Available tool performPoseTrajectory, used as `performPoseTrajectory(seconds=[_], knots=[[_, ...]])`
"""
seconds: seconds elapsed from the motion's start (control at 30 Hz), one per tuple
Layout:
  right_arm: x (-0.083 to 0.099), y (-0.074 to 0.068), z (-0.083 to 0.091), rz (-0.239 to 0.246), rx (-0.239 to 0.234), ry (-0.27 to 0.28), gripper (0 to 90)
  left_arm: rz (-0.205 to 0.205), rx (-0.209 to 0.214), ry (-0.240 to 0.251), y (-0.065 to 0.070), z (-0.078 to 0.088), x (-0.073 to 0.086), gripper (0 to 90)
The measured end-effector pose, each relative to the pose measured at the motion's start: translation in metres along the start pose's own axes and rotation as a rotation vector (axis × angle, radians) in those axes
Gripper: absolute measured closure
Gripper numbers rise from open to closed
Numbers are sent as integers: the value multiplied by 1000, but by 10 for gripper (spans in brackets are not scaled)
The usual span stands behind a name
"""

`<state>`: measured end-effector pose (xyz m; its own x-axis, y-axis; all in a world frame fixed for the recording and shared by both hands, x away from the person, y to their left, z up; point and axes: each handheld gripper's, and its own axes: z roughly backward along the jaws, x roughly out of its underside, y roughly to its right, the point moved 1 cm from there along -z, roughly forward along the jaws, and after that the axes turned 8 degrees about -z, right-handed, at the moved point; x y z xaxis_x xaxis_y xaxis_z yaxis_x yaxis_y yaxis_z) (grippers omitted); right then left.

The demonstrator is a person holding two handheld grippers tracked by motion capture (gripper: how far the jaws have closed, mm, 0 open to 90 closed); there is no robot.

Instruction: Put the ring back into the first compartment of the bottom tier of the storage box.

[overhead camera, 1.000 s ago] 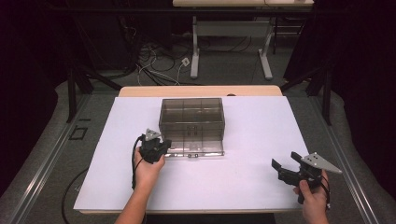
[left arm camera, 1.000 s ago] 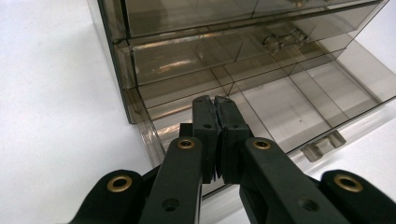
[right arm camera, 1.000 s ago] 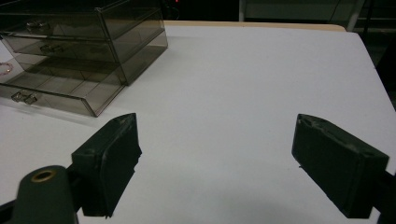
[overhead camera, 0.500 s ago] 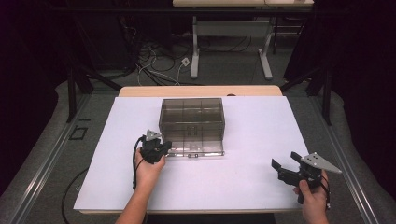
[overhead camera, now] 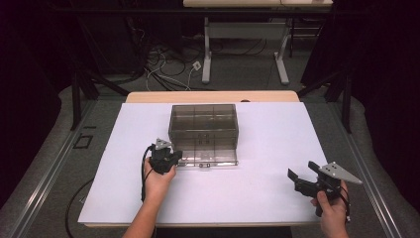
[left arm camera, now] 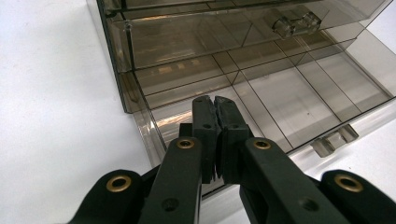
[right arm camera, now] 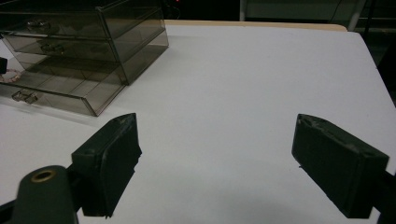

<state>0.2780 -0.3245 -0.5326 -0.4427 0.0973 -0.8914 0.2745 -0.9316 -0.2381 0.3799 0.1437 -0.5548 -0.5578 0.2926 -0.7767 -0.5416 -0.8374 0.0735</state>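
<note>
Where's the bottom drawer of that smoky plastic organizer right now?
High view: the bottom drawer is pulled out of the organizer at mid-table, the shut left gripper at its left corner.

Brightly lit white desk (overhead camera: 257, 188) against dark surroundings — soft shadows, mild glare on smoked plastic, near fingers (right arm camera: 109, 163) slightly blurred.

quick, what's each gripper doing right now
left gripper: shut, nothing between its jaws, tips over the drawer pulled out at the bottom of the drawer box.
right gripper: open, holding nothing, above the table.
</note>
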Motion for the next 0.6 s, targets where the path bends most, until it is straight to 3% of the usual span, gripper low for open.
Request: performPoseTrajectory(seconds=[0.17, 0.6], knots=[[0, 1, -1, 4, -2, 9, 144, 17, -6, 12, -1, 0, 1, 814], [0, 0, 0, 3, -1, 2, 144, 16, -5, 30, 1, 5, -3, 667]])
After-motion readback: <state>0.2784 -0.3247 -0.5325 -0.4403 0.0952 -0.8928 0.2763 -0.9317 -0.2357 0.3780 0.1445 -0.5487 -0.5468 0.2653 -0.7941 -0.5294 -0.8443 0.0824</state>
